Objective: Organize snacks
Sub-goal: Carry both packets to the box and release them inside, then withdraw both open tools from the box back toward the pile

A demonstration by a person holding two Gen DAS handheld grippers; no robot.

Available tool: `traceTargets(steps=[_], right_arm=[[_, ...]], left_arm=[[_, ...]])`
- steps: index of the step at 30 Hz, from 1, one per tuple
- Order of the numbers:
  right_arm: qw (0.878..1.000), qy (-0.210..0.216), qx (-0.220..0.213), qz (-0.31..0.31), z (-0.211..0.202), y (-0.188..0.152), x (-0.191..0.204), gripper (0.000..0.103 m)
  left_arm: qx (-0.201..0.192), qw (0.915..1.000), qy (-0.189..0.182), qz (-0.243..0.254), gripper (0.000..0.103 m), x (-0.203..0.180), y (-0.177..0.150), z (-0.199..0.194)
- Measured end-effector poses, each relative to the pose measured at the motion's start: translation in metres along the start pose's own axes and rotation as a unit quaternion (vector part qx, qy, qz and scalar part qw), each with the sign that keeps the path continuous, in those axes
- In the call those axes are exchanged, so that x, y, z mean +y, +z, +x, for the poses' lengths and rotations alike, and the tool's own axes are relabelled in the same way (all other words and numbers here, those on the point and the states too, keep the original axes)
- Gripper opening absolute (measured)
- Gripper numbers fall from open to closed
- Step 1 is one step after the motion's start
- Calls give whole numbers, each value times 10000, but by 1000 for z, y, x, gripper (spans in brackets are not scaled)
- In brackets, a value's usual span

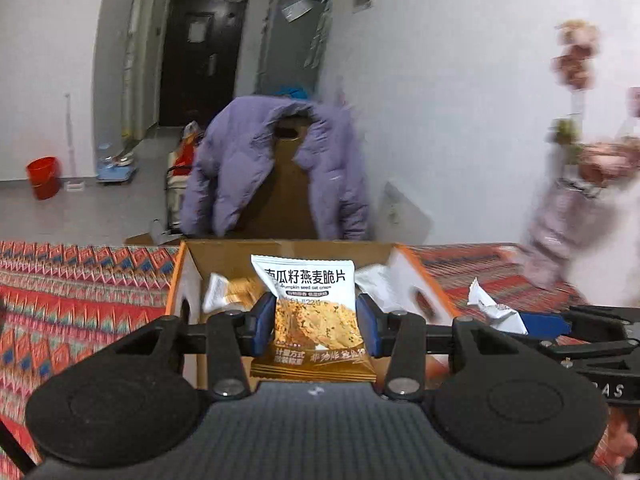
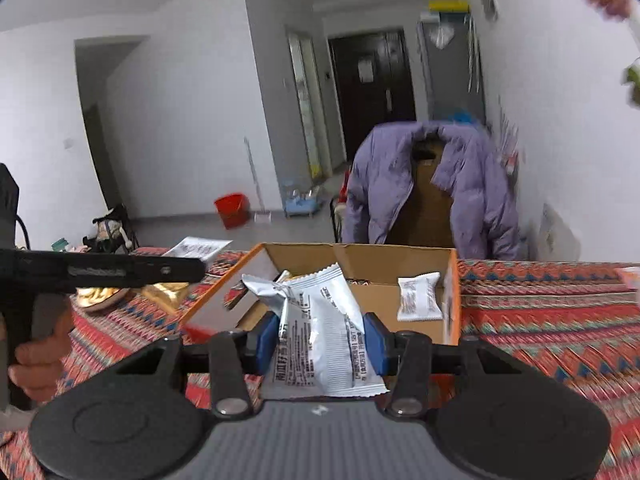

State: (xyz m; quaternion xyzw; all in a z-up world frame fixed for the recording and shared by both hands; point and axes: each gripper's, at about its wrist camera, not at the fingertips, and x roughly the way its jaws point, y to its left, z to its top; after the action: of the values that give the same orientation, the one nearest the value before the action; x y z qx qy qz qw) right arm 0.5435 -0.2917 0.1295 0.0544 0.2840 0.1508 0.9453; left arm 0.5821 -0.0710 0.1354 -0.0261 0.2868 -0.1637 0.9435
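Note:
My left gripper (image 1: 316, 322) is shut on an upright oat crisp packet (image 1: 314, 312), white on top and brown below, held just in front of an open cardboard box (image 1: 240, 254). Several packets lie inside that box (image 1: 230, 294). In the right wrist view my right gripper (image 2: 322, 344) is shut on a white packet (image 2: 324, 336) seen from its printed back, also in front of the box (image 2: 360, 254). A white packet (image 2: 420, 296) leans against the box's right wall. The right gripper and its white packet (image 1: 494, 310) show at the right edge of the left wrist view.
The box stands on a table under a red patterned cloth (image 1: 80, 292). A chair with a purple coat (image 1: 276, 164) stands behind the table. Blurred pink flowers (image 1: 580, 56) are at the far right. A gold packet (image 2: 160, 294) shows under the left gripper in the right wrist view.

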Motion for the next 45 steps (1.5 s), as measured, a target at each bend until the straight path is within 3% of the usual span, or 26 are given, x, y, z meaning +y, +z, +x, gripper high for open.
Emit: traceTargets(steps=[4, 7, 10, 15, 19, 25, 35, 37, 42, 45], right_arm=[[9969, -491, 503, -350, 93, 37, -14, 45], [9864, -1050, 950, -838, 162, 43, -17, 45], [9828, -1008, 1413, -634, 213, 44, -30, 45], [9780, -1059, 1594, -825, 244, 40, -30, 48], [9784, -1039, 1453, -1039, 239, 38, -27, 65], [9782, -1094, 1287, -1209, 203, 56, -25, 74], [9727, -1243, 837, -1771, 97, 75, 7, 84], [9732, -1203, 720, -1824, 73, 73, 13, 88], [9814, -890, 496, -1626, 14, 52, 26, 94], [9843, -776, 253, -1563, -21, 34, 32, 94]], left_arm=[[323, 9993, 144, -121, 45, 9, 27, 81], [580, 9978, 203, -260, 45, 18, 37, 133], [801, 9954, 284, -440, 45, 27, 38, 173], [1031, 9939, 211, -336, 46, 27, 29, 210], [1091, 9933, 171, -354, 56, 31, 24, 214], [950, 9949, 84, -335, 61, 40, 40, 180], [436, 9985, 341, -29, 76, 51, 71, 63], [296, 9987, 406, 8, 87, 52, 68, 34], [7, 9987, 483, 182, 94, 43, 36, -36], [-212, 9991, 319, 159, 96, 38, 10, -80]])
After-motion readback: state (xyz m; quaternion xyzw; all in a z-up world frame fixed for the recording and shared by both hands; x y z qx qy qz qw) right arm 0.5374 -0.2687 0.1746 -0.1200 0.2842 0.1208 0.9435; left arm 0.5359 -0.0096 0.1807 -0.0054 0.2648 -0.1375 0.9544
